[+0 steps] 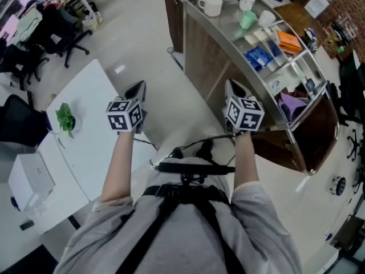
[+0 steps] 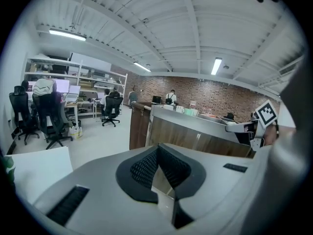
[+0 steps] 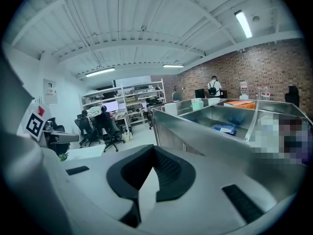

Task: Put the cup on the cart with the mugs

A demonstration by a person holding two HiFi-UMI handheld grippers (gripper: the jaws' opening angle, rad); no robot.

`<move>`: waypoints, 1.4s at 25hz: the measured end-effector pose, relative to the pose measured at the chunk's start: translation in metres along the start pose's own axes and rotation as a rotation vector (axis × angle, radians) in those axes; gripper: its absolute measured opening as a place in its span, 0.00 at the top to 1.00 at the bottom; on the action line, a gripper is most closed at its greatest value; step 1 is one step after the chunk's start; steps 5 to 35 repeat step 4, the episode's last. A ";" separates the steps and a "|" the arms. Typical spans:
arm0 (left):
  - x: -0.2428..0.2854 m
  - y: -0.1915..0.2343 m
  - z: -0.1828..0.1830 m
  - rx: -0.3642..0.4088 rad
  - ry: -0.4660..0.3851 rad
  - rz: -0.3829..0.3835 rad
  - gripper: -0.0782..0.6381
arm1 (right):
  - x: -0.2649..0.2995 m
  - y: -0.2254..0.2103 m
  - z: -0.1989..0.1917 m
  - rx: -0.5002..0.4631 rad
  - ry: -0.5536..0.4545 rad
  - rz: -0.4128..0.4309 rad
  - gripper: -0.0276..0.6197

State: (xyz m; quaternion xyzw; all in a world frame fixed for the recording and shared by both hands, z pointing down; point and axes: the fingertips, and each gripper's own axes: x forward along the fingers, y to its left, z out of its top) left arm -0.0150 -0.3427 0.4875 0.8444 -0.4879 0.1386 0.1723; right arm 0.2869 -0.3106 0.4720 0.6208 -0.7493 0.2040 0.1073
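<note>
A steel-topped cart [image 1: 225, 36] with divided compartments runs along the right, and a white table [image 1: 91, 136] stands at the left. Between them the left gripper [image 1: 137, 87] and right gripper [image 1: 232, 87] are held side by side, each with its jaws clenched on nothing. 3 white mugs [image 1: 211, 5] sit at the cart's far end. Between 2 of them stands what looks like a pale green cup [image 1: 247, 20].
</note>
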 end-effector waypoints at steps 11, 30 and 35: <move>-0.004 -0.001 -0.001 -0.001 -0.002 -0.005 0.88 | -0.001 0.001 -0.002 -0.005 0.000 -0.004 0.95; -0.004 -0.001 -0.001 -0.001 -0.002 -0.005 0.88 | -0.001 0.001 -0.002 -0.005 0.000 -0.004 0.95; -0.004 -0.001 -0.001 -0.001 -0.002 -0.005 0.88 | -0.001 0.001 -0.002 -0.005 0.000 -0.004 0.95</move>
